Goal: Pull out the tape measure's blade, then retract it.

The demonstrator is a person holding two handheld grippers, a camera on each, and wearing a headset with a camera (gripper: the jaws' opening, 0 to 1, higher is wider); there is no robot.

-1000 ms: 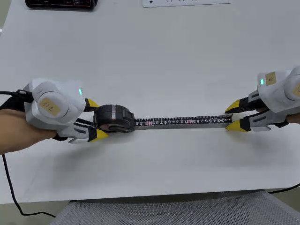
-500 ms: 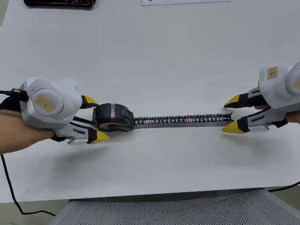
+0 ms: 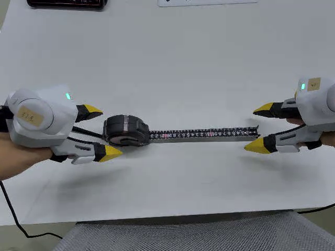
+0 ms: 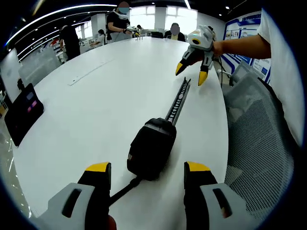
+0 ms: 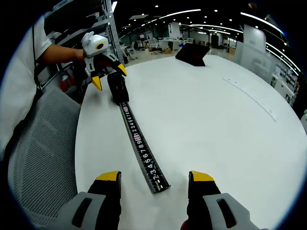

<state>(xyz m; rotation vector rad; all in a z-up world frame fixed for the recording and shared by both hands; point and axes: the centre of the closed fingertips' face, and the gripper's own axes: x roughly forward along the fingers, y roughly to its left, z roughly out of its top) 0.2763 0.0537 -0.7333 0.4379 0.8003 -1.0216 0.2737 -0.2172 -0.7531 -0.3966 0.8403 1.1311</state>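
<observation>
The left gripper [image 3: 106,130] has its jaws spread wide and grips nothing; the tape measure case [image 3: 125,130] lies on the white table [image 3: 172,63] just ahead of the two yellow tips and clear of both. The left gripper view adds a thin black strap [image 4: 123,190] that runs from the rear of the case back between these jaws. The blade [image 3: 204,134] is drawn out of the case and lies flat on the table, printed scale upward, in a straight line away from the case. At the far end of the blade from the case, the right gripper [image 3: 252,129] also has its jaws parted. The right gripper view shows the blade's end hook [image 5: 160,187] in the gap between the tips, touching neither. Beyond the case, at the far table edge in the head view, lie a dark device [image 3: 68,4] and a white strip [image 3: 207,2]. On the near side of the case, a grey mesh chair [image 3: 183,235] stands below the table edge. The left gripper view further shows people [image 4: 122,19] at the far end of the table, well beyond the case.
</observation>
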